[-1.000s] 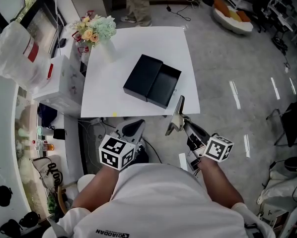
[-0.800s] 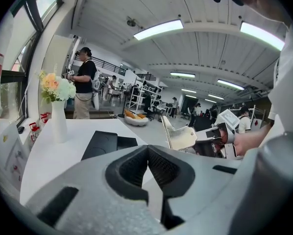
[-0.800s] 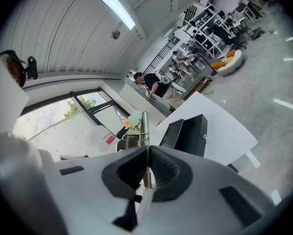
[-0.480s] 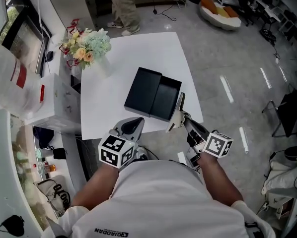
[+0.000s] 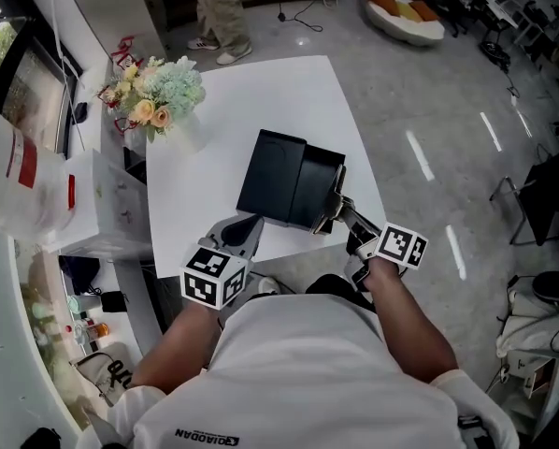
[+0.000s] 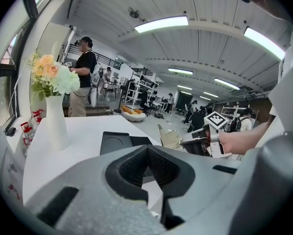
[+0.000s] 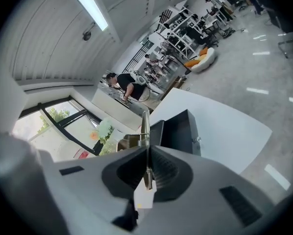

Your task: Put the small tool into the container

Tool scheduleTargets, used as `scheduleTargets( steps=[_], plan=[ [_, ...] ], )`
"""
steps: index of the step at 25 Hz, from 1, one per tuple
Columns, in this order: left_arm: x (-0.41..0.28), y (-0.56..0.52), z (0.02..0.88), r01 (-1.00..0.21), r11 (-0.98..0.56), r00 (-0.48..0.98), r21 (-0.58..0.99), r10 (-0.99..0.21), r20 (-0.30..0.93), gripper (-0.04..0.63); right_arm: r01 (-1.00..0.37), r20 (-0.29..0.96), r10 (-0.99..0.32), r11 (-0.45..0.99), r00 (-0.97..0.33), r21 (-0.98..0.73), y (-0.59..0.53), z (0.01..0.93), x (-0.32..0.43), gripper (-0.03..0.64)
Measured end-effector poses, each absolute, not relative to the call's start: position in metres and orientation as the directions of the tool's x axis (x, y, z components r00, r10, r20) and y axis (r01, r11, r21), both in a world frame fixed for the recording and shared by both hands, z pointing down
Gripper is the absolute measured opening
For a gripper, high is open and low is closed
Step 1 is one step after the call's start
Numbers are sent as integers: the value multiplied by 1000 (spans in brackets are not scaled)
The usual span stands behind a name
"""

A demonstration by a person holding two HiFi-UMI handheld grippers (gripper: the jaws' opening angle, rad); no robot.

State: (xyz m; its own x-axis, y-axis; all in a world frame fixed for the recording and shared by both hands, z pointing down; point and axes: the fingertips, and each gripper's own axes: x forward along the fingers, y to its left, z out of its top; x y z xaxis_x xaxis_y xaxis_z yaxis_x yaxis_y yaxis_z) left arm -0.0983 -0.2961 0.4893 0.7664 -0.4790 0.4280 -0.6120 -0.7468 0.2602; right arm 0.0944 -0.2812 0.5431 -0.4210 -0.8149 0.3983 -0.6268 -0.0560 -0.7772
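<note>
An open black container [image 5: 317, 187] lies on the white table [image 5: 261, 92], its lid [image 5: 272, 174] alongside on the left. My right gripper [image 5: 343, 215] is shut on the small tool [image 5: 334, 198], a thin metal strip that points over the container's near right corner. In the right gripper view the small tool [image 7: 145, 129] stands upright between the pads of the right gripper [image 7: 146, 150], whose jaws have just eased slightly apart, and the container [image 7: 182, 130] lies beyond. My left gripper [image 5: 246, 226] is shut on nothing at the table's near edge, just short of the lid.
A white vase of flowers [image 5: 164, 95] stands at the table's far left corner, also tall at the left as the vase [image 6: 54, 124]. A white cabinet [image 5: 102, 199] adjoins the table's left side. A person [image 5: 219, 7] stands beyond the far edge.
Both grippers have moved forward to the table's near edge. The tool's tip has gone from in front of the table to over the container's near corner.
</note>
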Motion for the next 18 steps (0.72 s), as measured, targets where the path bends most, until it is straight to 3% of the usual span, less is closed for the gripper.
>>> scheduleTargets(
  steps=[18],
  plan=[
    [-68,-300,498,-720,-626,686,300,-574,447,9,-586,531,-652,-161,-541,-794,-339,613,107,26]
  ],
)
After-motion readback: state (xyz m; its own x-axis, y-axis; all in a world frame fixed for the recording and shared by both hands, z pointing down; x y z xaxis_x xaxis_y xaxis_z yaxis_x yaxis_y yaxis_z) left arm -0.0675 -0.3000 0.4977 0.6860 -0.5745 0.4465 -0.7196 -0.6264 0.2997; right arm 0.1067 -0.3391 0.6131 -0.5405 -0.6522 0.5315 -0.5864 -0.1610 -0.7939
